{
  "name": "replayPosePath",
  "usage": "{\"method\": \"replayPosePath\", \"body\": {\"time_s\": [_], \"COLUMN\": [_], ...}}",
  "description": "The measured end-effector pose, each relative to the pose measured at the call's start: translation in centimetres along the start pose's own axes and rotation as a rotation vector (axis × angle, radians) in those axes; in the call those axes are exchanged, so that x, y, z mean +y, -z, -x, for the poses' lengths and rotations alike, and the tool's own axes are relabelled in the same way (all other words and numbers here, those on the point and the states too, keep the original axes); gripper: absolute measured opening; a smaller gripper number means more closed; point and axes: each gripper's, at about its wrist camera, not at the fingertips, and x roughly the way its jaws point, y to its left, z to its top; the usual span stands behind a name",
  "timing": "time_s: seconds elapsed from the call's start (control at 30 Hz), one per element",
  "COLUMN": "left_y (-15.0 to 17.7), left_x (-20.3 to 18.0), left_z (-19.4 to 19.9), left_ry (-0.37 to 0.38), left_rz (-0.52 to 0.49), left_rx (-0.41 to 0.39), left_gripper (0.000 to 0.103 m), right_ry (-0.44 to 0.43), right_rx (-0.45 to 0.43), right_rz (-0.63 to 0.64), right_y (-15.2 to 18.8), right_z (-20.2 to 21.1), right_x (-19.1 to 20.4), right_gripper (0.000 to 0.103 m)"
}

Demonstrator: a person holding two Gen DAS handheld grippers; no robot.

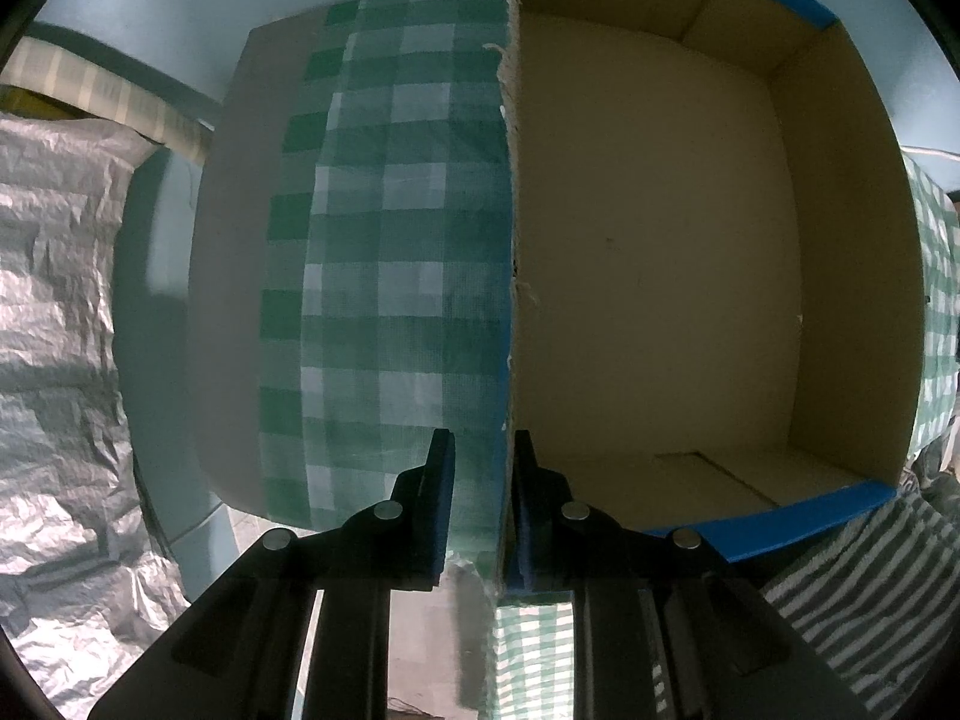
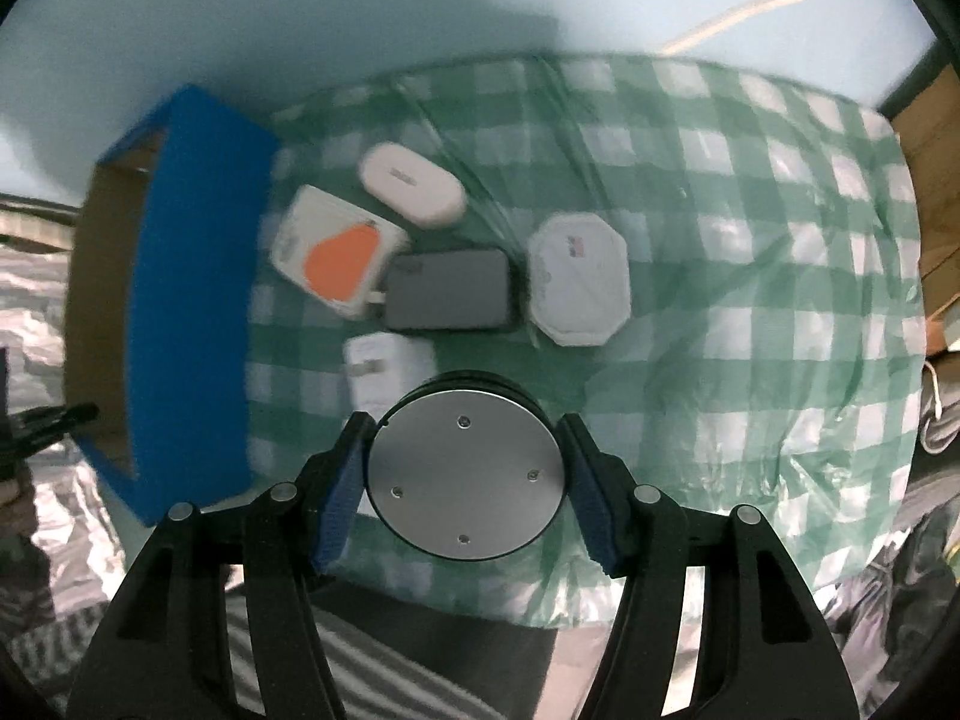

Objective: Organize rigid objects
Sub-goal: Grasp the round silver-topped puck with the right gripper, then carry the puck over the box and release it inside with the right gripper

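In the left wrist view my left gripper (image 1: 483, 450) is shut on the near side wall of a blue cardboard box (image 1: 660, 252), whose brown inside is bare. In the right wrist view my right gripper (image 2: 465, 426) is shut on a round silver disc (image 2: 467, 474), held above the green checked cloth (image 2: 750, 300). Beyond it lie a white oval case (image 2: 413, 183), a white pack with an orange shape (image 2: 336, 252), a dark grey flat case (image 2: 450, 291), a white octagonal box (image 2: 579, 279) and a white adapter (image 2: 384, 369). The blue box (image 2: 192, 300) stands at left.
Crinkled silver sheeting (image 1: 60, 312) lies left of the table. A brown cardboard box (image 2: 936, 192) stands at the right edge. A striped cloth (image 1: 852, 588) lies near the front. A pale blue wall (image 2: 360, 12) is behind the table.
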Motion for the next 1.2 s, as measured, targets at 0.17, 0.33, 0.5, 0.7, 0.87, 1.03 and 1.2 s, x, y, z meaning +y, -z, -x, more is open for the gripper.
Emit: {"method": "replayPosePath", "body": {"time_s": [0.17,0.33,0.5,0.7,0.87,1.03,1.2], "left_y": [0.1,0.1,0.0,0.0,0.0,0.0,0.0], "left_x": [0.1,0.3,0.4,0.2,0.2,0.2,0.2], "left_z": [0.0,-0.1,0.0,0.0,0.0,0.0,-0.1], "left_ry": [0.0,0.003,0.0,-0.002,-0.001,0.003,0.007], "left_rz": [-0.01,-0.01,-0.013,-0.019,-0.019,-0.018,-0.015], "left_rx": [0.002,0.002,0.002,0.001,0.001,0.003,0.004], "left_gripper": [0.018,0.018,0.018,0.018,0.018,0.018,0.018], "right_ry": [-0.035,-0.107,-0.143,-0.155,-0.154,-0.126,-0.084], "right_rx": [-0.041,-0.072,-0.063,-0.023,0.024,0.086,0.141], "right_rz": [0.073,0.159,0.272,0.393,0.49,0.558,0.595], "right_y": [3.1,1.9,0.4,-1.4,-2.0,-2.1,-2.0], "right_z": [1.0,1.2,1.1,-0.5,-3.1,-6.3,-9.0], "right_x": [4.7,10.2,15.3,21.1,25.5,28.1,29.2], "right_gripper": [0.062,0.062,0.062,0.062,0.062,0.062,0.062]}}
